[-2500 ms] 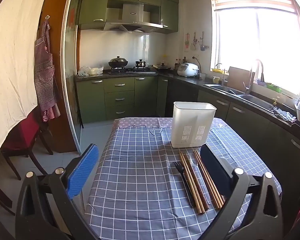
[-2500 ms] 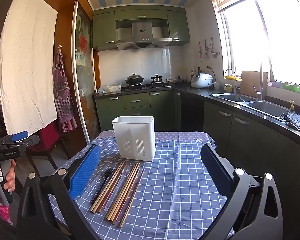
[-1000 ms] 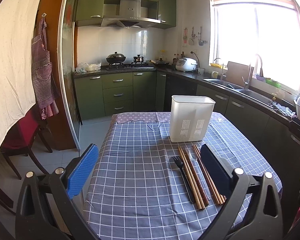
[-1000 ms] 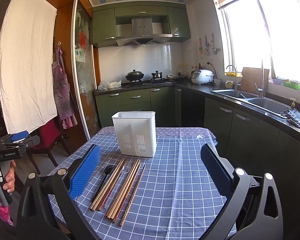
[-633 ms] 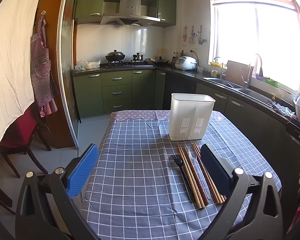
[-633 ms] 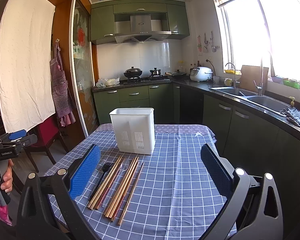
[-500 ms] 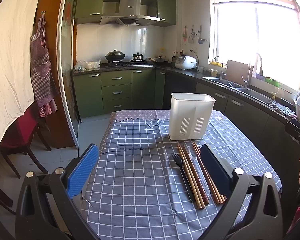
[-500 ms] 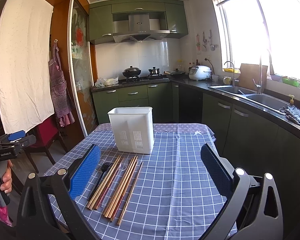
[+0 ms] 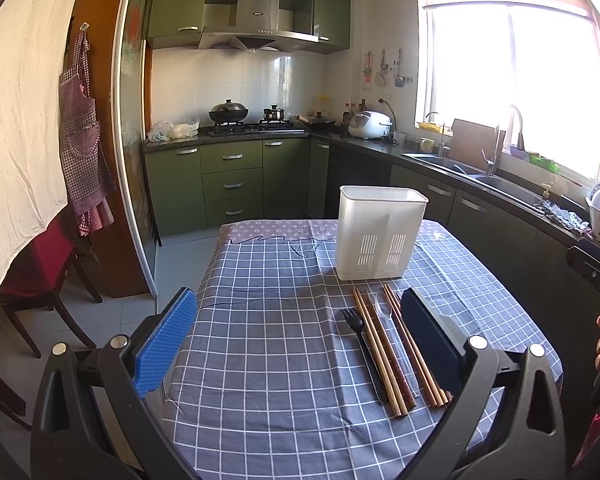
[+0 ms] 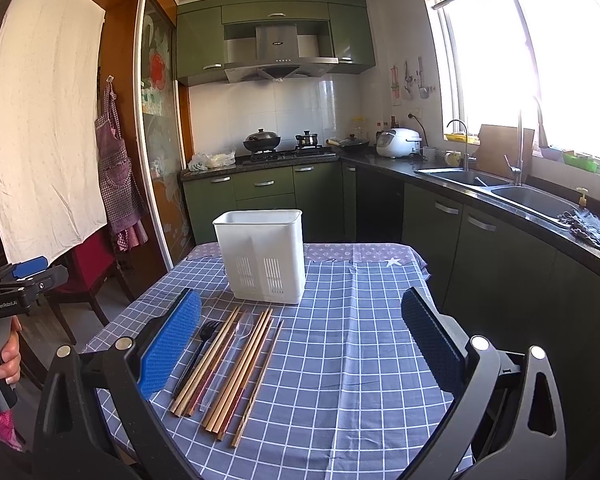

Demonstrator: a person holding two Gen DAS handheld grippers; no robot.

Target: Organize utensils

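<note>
Right wrist view: over the last couple of seconds both cameras have drifted only slightly, and the holder (image 10: 262, 256) and utensils lie as they did, so no sorting has begun. The right gripper (image 10: 300, 340) hangs spread above the desk (image 10: 360, 360), holding nothing; the left gripper (image 9: 300, 340) is likewise spread and empty. The holder is a white plastic bin, upright, with slotted vents low on its front. Just in front of it lie wooden chopsticks (image 10: 244, 364) in a loose parallel row, a black fork (image 10: 204, 336) at their left, and a clear spoon (image 10: 240, 332) among them. Everything is still outside the holder.
</note>
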